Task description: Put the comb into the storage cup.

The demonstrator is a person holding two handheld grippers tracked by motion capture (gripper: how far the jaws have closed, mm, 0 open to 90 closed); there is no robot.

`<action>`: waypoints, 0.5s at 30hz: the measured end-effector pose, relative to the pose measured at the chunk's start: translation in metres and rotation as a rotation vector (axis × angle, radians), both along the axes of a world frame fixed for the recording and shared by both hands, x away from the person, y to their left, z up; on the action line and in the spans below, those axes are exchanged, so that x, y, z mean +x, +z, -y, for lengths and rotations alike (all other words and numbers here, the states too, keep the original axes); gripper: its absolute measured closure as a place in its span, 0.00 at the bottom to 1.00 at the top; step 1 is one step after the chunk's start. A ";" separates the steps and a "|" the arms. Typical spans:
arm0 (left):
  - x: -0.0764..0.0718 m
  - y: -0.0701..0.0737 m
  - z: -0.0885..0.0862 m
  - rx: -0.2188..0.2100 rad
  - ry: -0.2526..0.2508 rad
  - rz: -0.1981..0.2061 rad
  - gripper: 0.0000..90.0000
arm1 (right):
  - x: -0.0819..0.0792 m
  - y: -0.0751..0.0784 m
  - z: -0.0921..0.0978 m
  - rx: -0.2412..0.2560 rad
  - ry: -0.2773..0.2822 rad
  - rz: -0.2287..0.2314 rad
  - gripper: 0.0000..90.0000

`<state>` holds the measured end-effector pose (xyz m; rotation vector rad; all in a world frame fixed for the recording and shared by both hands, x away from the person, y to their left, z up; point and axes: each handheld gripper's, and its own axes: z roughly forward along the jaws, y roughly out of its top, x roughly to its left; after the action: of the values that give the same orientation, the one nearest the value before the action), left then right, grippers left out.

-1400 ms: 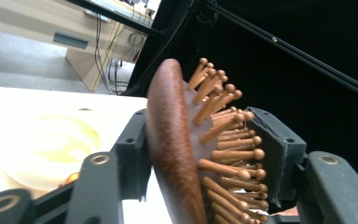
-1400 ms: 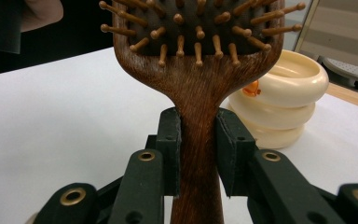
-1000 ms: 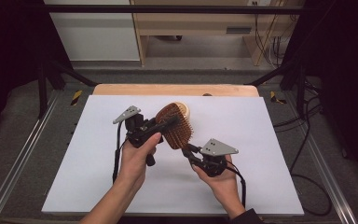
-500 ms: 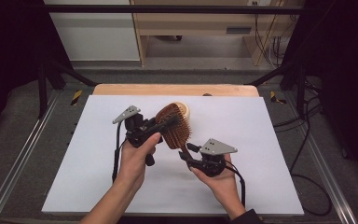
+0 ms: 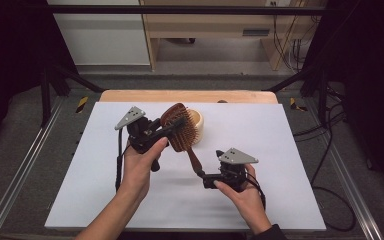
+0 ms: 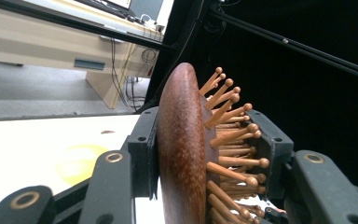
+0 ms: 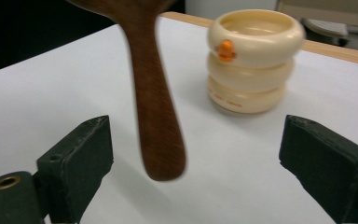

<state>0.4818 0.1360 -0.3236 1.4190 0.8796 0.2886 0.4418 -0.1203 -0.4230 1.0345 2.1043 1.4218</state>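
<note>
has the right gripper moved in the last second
Yes. The right gripper has slid toward the near table edge, away from the cream container.

Left tool [image 5: 172, 129] clamps the hairbrush [image 5: 181, 131] above the white table [image 5: 280, 150]

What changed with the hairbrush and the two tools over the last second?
The right tool slid a little toward the person's left, closing in on the hairbrush handle; its jaws are open on either side of the handle end, not gripping. The left tool stayed clamped on the brush head, held up off the table. The cream ringed holder did not move.
</note>
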 end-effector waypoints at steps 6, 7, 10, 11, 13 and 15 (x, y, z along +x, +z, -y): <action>0.001 0.007 0.002 0.026 0.011 0.028 0.57 | 0.001 0.000 0.029 0.069 -0.012 -0.042 0.09; 0.002 0.008 0.003 0.027 0.012 0.030 0.57 | 0.001 0.001 0.035 0.095 -0.008 -0.031 0.07; 0.005 0.013 0.006 0.043 0.016 0.035 0.57 | -0.002 0.004 0.048 0.080 -0.044 0.035 0.07; 0.007 0.015 0.007 0.044 0.020 0.037 0.57 | -0.002 0.003 0.051 0.062 -0.055 0.051 0.07; 0.009 0.019 0.009 0.045 0.023 0.039 0.57 | -0.001 0.001 0.057 0.043 -0.079 0.063 0.07; 0.011 0.024 0.012 0.045 0.025 0.044 0.57 | 0.001 -0.002 0.061 0.028 -0.105 0.065 0.07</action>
<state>0.4928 0.1241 -0.2994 1.4383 0.8600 0.3596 0.4428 -0.1817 -0.4252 1.0785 1.9605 1.4188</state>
